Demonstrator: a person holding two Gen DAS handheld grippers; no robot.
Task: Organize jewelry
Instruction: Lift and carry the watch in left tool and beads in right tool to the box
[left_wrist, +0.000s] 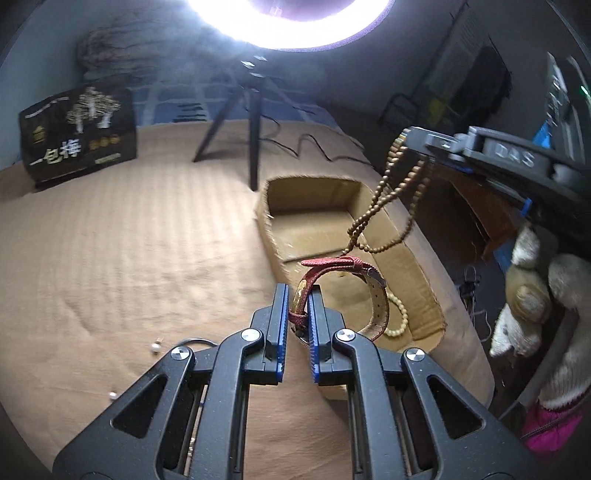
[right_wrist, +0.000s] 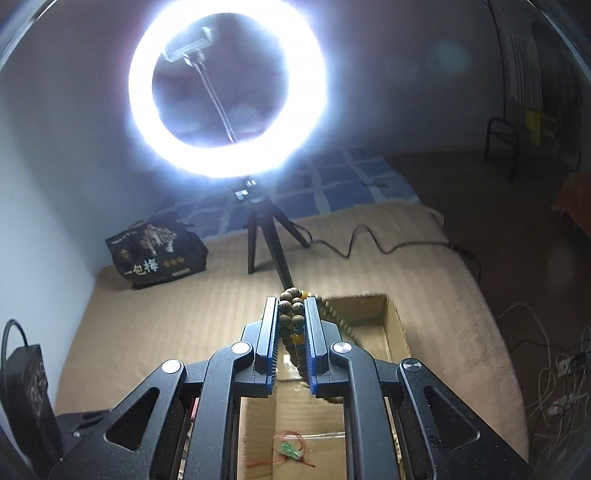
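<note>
While the left tongs (left_wrist: 299, 306) pinch the red watch (left_wrist: 343, 291) and the right tongs (right_wrist: 291, 321) pinch the bead necklace (right_wrist: 293, 310), both above the cardboard box (left_wrist: 413, 273) near the bed's (left_wrist: 129, 258) right edge, lower each well inside before letting go.

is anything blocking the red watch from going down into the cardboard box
Nothing visible does. The left gripper holds the red-strap watch over the open cardboard box. The bead necklace dangles from the right gripper farther back over the box.
</note>
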